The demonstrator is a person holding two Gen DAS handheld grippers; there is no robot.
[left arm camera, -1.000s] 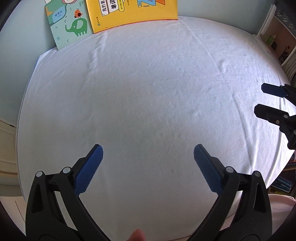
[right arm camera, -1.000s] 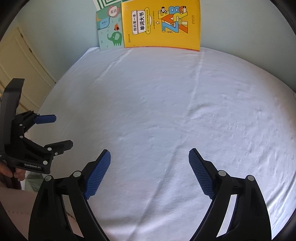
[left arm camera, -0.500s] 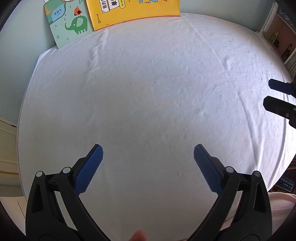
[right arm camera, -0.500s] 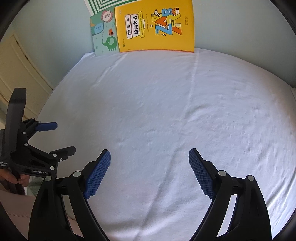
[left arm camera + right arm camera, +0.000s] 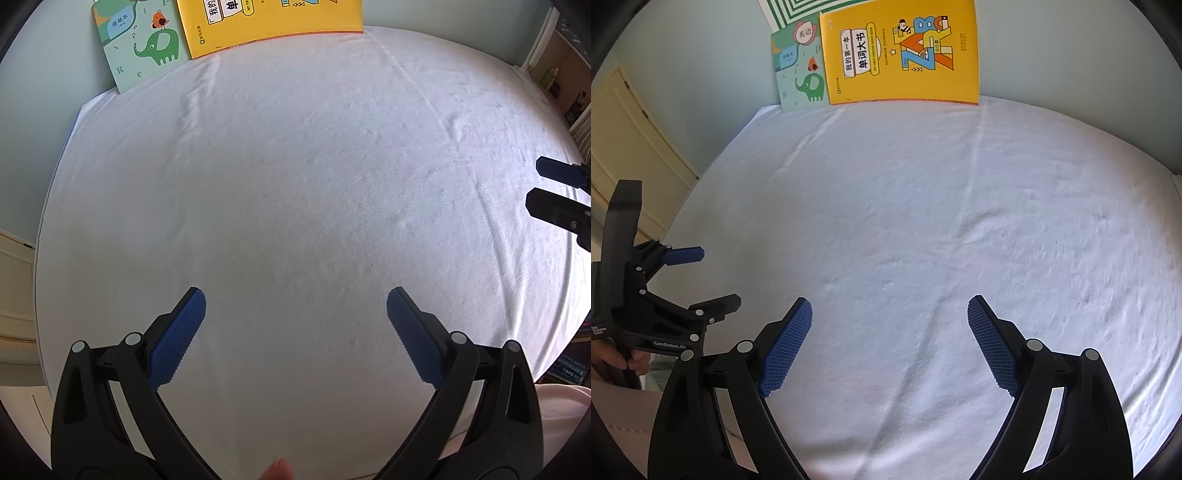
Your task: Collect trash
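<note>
Left wrist view. Left gripper (image 5: 295,304): black frame, blue ribbed pads (image 5: 177,336), jaws spread wide with nothing between them, held above a white cloth (image 5: 295,184) that covers the whole work surface. Cloth: lightly creased, with one long fold line running from the far edge toward the right. Right gripper (image 5: 554,192): only its fingertips enter at the right edge, one blue-padded, one black, a gap visible between them, well apart from the left gripper. Far edge: yellow book (image 5: 269,22) and green elephant book (image 5: 144,40), both leaning upright against a pale wall. Trash: no piece can be made out on the cloth, so its place relative to either tool cannot be told.

Right wrist view. Right gripper (image 5: 890,310): jaws likewise wide apart, empty, over the same white cloth (image 5: 923,221). Left gripper (image 5: 701,277): seen side-on at the left edge, fingers parted, held by a hand (image 5: 617,360). Yellow book (image 5: 901,55) and green elephant book (image 5: 801,70) stand side by side at the far edge, touching. Trash: none discernible.
</note>
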